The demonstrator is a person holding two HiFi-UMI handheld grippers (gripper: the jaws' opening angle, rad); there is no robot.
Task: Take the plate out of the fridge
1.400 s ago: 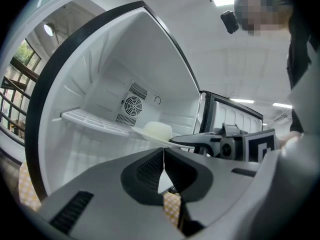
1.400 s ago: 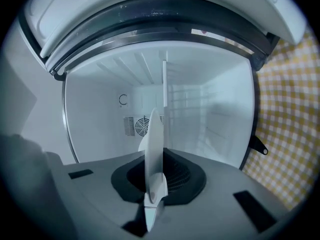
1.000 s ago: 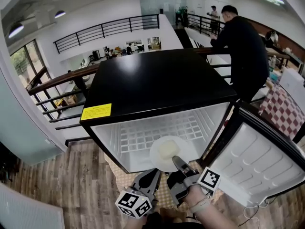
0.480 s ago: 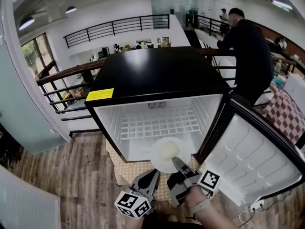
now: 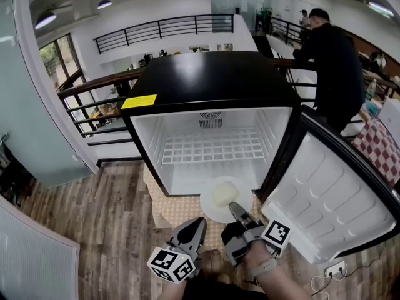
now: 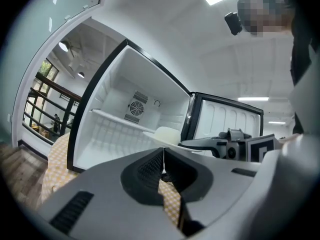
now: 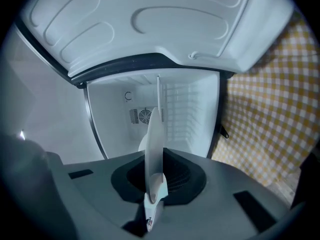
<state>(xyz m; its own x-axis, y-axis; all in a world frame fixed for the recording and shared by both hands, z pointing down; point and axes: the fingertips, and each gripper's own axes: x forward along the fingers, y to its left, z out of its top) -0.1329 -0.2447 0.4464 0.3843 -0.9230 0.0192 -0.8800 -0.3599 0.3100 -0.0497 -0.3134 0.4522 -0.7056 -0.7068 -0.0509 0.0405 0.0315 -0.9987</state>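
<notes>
Currently: right gripper (image 5: 234,207) clamped on plate (image 5: 211,210) rim | left gripper (image 5: 199,222) closed, empty | risk: edge-only grip, plate tips, pale lump (image 5: 222,194) slides off

The person holds a pale-grey moulded tool in each hand. The left tool (image 5: 197,222) and the right tool (image 5: 234,207) both narrow towards dark, ribbed pads (image 6: 149,170), and their shells have dark rectangular slots (image 6: 70,211). Each carries a white cube with black square markers: left cube (image 5: 172,264), right cube (image 5: 275,234). A pale strap (image 5: 264,269) circles the right wrist.
</notes>
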